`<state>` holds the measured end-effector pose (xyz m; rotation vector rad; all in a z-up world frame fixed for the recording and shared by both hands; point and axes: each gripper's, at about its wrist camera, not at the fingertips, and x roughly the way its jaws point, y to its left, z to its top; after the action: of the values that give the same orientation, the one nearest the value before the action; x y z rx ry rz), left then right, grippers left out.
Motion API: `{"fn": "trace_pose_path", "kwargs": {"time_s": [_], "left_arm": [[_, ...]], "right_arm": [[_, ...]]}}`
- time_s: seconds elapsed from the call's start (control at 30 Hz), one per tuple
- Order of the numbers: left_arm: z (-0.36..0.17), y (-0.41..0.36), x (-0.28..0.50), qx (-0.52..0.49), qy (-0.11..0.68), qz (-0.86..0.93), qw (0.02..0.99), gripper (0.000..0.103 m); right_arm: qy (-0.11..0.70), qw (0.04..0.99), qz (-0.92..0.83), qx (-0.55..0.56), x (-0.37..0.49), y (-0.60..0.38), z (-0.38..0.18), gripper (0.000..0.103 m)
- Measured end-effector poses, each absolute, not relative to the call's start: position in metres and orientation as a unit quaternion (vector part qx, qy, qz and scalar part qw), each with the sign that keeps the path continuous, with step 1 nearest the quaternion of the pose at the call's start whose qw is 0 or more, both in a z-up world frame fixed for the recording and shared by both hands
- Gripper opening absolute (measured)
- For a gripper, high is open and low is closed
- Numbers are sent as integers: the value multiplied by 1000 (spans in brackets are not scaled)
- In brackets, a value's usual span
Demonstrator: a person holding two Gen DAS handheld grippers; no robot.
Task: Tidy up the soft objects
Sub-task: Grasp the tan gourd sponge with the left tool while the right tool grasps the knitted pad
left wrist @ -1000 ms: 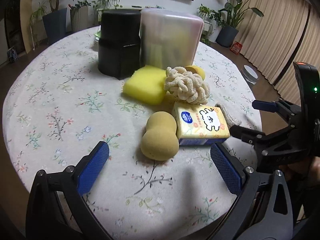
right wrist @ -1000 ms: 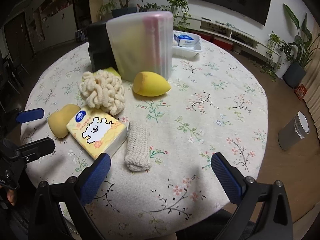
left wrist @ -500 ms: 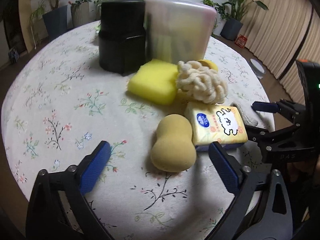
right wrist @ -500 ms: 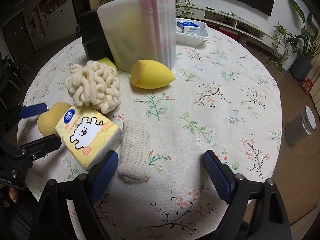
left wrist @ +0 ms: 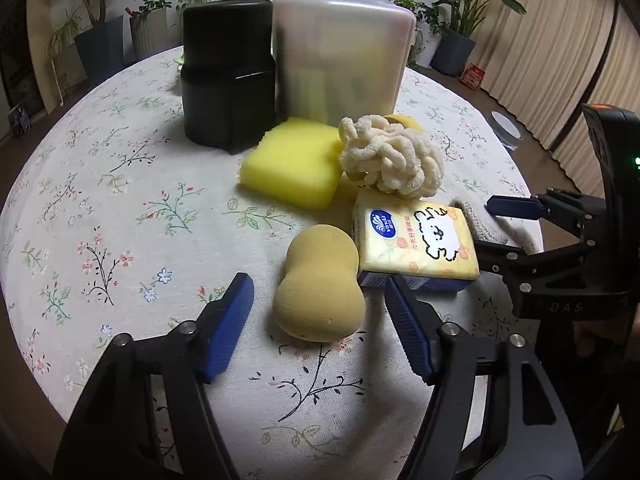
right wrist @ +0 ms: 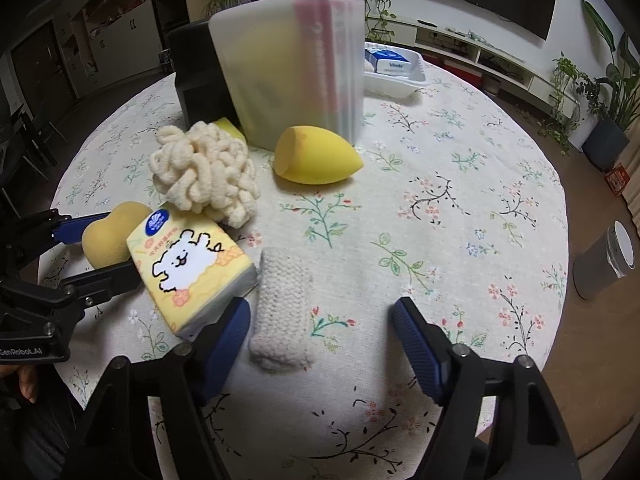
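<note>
My left gripper (left wrist: 320, 320) is open, its blue pads on either side of a tan peanut-shaped sponge (left wrist: 320, 284) on the floral tablecloth. Next to it lie a yellow tissue pack (left wrist: 416, 240), a cream loofah ball (left wrist: 392, 160) and a yellow block sponge (left wrist: 292, 172). My right gripper (right wrist: 320, 336) is open around a cream knitted pad (right wrist: 282, 308). The tissue pack (right wrist: 192, 268) lies by its left pad. A yellow egg-shaped sponge (right wrist: 316, 156) lies further back. The left gripper (right wrist: 96, 252) also shows at the right wrist view's left edge.
A frosted plastic box (left wrist: 340, 56) and a black container (left wrist: 228, 72) stand upright behind the soft things. A white tray (right wrist: 394, 76) with a tissue pack sits at the far side. The round table's edge (right wrist: 560, 240) is near on the right, with a grey bin (right wrist: 604, 260) on the floor.
Both grippers have moved forward and narrowed. The left now brackets the tan sponge; the right now brackets the knitted pad.
</note>
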<state>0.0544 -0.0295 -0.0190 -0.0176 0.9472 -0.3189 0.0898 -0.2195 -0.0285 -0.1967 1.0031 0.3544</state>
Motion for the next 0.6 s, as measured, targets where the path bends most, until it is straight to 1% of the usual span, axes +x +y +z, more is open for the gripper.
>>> {"fn": "trace_pose_path", "kwargs": {"time_s": [0.1, 0.17, 0.23, 0.27, 0.3, 0.4, 0.53, 0.57, 0.6], "left_arm": [[-18, -28, 55, -13, 456, -149, 877, 63], [-18, -28, 54, -11, 457, -141, 878, 58], [-18, -28, 54, -6, 458, -131, 879, 38], [-18, -25, 54, -12, 458, -133, 879, 36], [-18, -23, 54, -21, 459, -134, 878, 36], [-18, -24, 55, -22, 461, -133, 877, 36], [-18, -26, 54, -24, 462, -132, 877, 34], [-18, -26, 54, -24, 462, -132, 877, 34], [-18, -27, 54, -24, 462, -132, 877, 33]], "right_arm": [[479, 856, 169, -93, 90, -219, -28, 75], [479, 856, 170, -94, 90, -219, -28, 74], [479, 856, 170, -94, 90, -218, -29, 73], [478, 856, 171, -94, 90, -218, -29, 72], [478, 856, 173, -94, 90, -217, -29, 69], [477, 855, 178, -97, 89, -215, -28, 63], [479, 854, 180, -94, 89, -215, -27, 61], [479, 854, 180, -93, 89, -216, -27, 59], [479, 854, 181, -93, 89, -216, -27, 55]]}}
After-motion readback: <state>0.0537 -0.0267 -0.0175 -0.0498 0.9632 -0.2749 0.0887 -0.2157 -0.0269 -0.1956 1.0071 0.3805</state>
